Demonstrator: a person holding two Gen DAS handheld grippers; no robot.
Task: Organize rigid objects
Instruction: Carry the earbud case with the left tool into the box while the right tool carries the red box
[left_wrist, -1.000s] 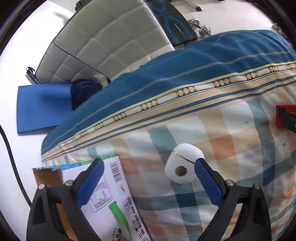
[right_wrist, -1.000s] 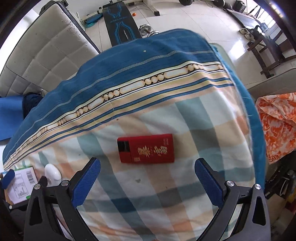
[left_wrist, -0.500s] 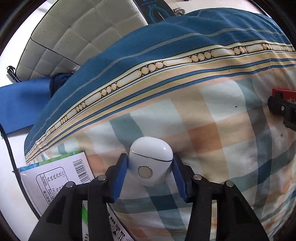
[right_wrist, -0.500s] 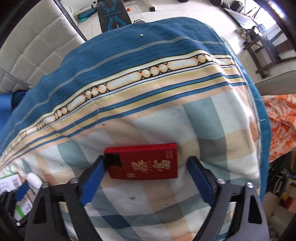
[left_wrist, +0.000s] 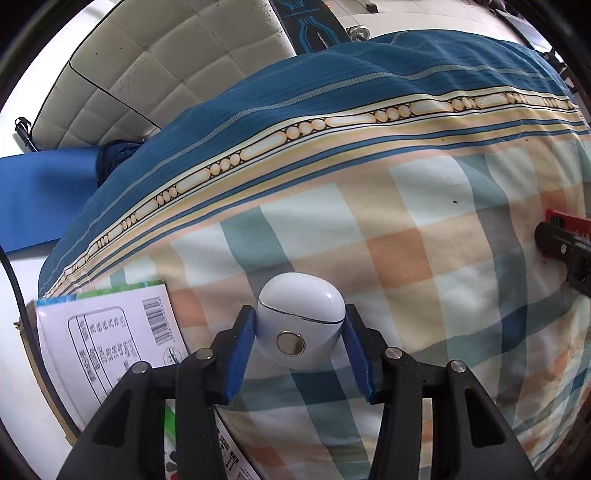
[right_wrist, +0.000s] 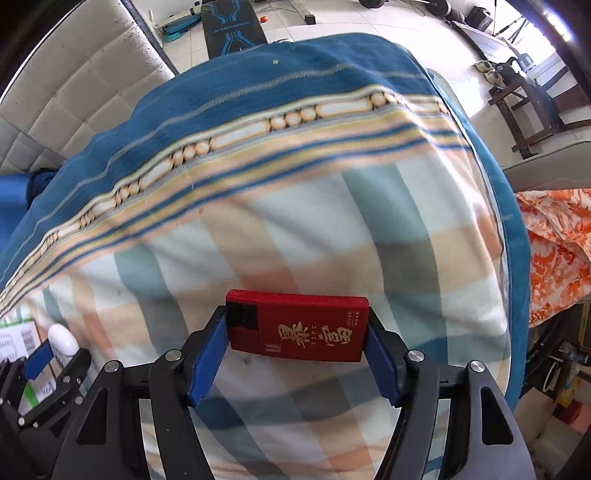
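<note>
A plaid blanket (left_wrist: 424, 251) with a blue striped border covers the whole work surface, soft and rumpled, with a quilted white headboard (left_wrist: 177, 66) at the far left. On the near left of it lies a printed cardboard box (left_wrist: 110, 332) with a barcode, its flap facing up. The left gripper (left_wrist: 299, 343) has its blue pads pressed against both sides of a smooth white case (left_wrist: 301, 321) with a round metal button, which sits near the middle of the blanket just right of the box. Well to the right, the right gripper (right_wrist: 297, 343) is closed on a flat red box (right_wrist: 299, 325) with gold characters, its pads against the two short ends. The risks look clear enough. The white case is rounded and glossy, and the pads seem to touch it on curved flanks, so it could squirt forward or rotate if lifted quickly. The red box is held end to end across its long span; a light squeeze could let it pivot or sag, and a hard one could crush it. The yielding blanket may also snag a fingertip.
</note>
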